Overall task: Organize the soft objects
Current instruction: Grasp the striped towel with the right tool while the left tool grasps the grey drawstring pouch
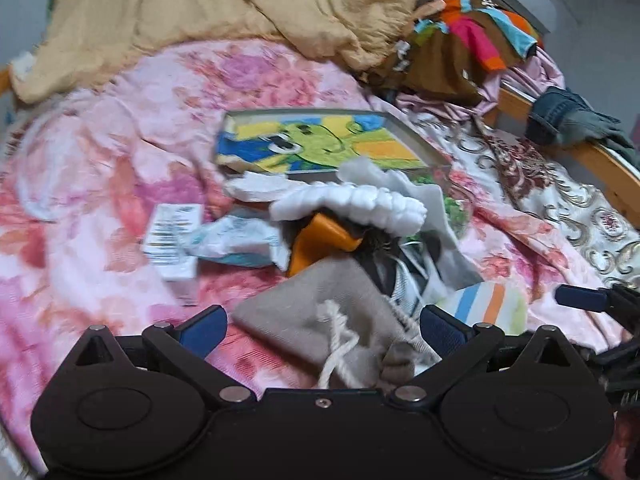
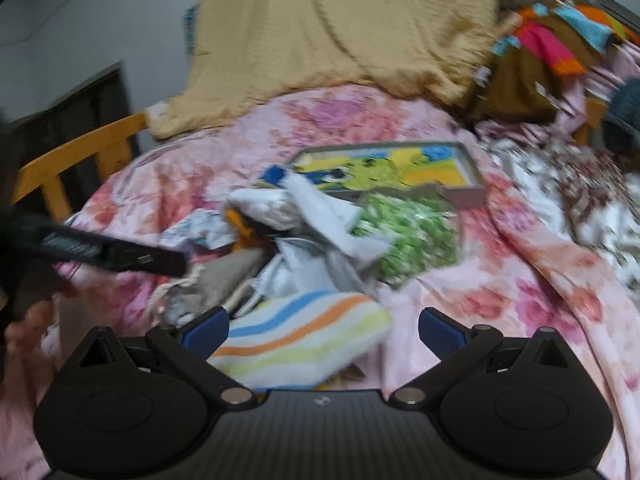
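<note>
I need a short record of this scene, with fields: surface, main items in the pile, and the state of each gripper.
surface: bed with pink floral sheet
background: tan blanket bunched at far end
pile items: grey drawstring bag; striped towel; white foam piece; green patterned bag
beside pile: cartoon picture tray, lying flat
left gripper: open, over the drawstring bag, holding nothing
right gripper: open, over the striped towel, holding nothing
</note>
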A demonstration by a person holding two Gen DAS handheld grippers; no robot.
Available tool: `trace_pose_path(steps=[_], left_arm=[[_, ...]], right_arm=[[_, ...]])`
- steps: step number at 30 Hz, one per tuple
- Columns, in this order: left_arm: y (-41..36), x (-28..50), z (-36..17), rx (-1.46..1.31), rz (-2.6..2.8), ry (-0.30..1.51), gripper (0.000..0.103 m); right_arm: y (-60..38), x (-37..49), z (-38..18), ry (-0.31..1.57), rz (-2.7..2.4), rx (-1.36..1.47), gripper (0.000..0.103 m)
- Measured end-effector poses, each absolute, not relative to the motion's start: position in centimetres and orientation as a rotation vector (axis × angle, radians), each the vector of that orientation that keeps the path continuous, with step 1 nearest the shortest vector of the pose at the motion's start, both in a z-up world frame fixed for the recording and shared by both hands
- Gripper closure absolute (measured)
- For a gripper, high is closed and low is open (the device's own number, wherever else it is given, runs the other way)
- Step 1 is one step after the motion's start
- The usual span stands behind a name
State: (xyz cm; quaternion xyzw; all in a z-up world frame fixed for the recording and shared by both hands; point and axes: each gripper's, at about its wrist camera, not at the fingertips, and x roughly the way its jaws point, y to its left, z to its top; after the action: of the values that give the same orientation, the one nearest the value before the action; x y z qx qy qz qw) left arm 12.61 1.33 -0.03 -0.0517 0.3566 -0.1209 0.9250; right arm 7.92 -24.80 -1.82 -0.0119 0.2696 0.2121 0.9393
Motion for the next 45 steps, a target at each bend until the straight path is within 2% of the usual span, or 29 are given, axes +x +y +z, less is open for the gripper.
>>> trace_pose_path(steps=[11, 16, 19, 22, 29, 31, 33, 37, 43, 45], left_arm=[[3.2, 16.6, -3.8, -0.431, -0.296, 0.934, 0.001], [3.3, 17.4, -5.0, -0.512, -0.302, 0.972, 0.001], [3.4, 17.6, -5.5, -0.538, -0.318, 0.974, 0.004], [3.3, 17.7, -5.7, -0.546, -0.331, 0.976, 0.009], [2.8, 17.2, -5.7, -0.532, -0.389, 0.982, 0.034], [2.9, 17.2, -5.8, -0.536, -0.388, 0.979, 0.036], [3.2, 17.3, -6.0, -0.566, -0.379, 0.982, 0.043], [3.9, 17.3, -6.2, -0.634, -0.371, 0.991, 0.050], [3.7, 17.0, -6.2, -0.617, -0.377, 0.987, 0.056], [3.6, 16.8, -6.2, -0.614, -0.375, 0.998, 0.060]], right_arm=[[-20.4, 8.8, -4.0, 0.568, 0.564, -0.203, 0.000], [-19.2, 8.9, -5.1, 0.596, 0.598, -0.258, 0.001], [-18.5, 8.9, -5.7, 0.611, 0.598, -0.292, 0.006], [-17.9, 9.0, -6.4, 0.631, 0.587, -0.328, 0.009], [-17.8, 9.0, -6.9, 0.636, 0.559, -0.356, 0.020], [-18.0, 9.1, -6.9, 0.644, 0.551, -0.352, 0.022], [-18.1, 9.1, -6.9, 0.642, 0.537, -0.363, 0.026], [-17.7, 8.7, -7.1, 0.635, 0.526, -0.412, 0.031], [-17.0, 8.1, -7.3, 0.628, 0.531, -0.479, 0.048], [-16.8, 7.7, -7.3, 0.622, 0.534, -0.498, 0.062]])
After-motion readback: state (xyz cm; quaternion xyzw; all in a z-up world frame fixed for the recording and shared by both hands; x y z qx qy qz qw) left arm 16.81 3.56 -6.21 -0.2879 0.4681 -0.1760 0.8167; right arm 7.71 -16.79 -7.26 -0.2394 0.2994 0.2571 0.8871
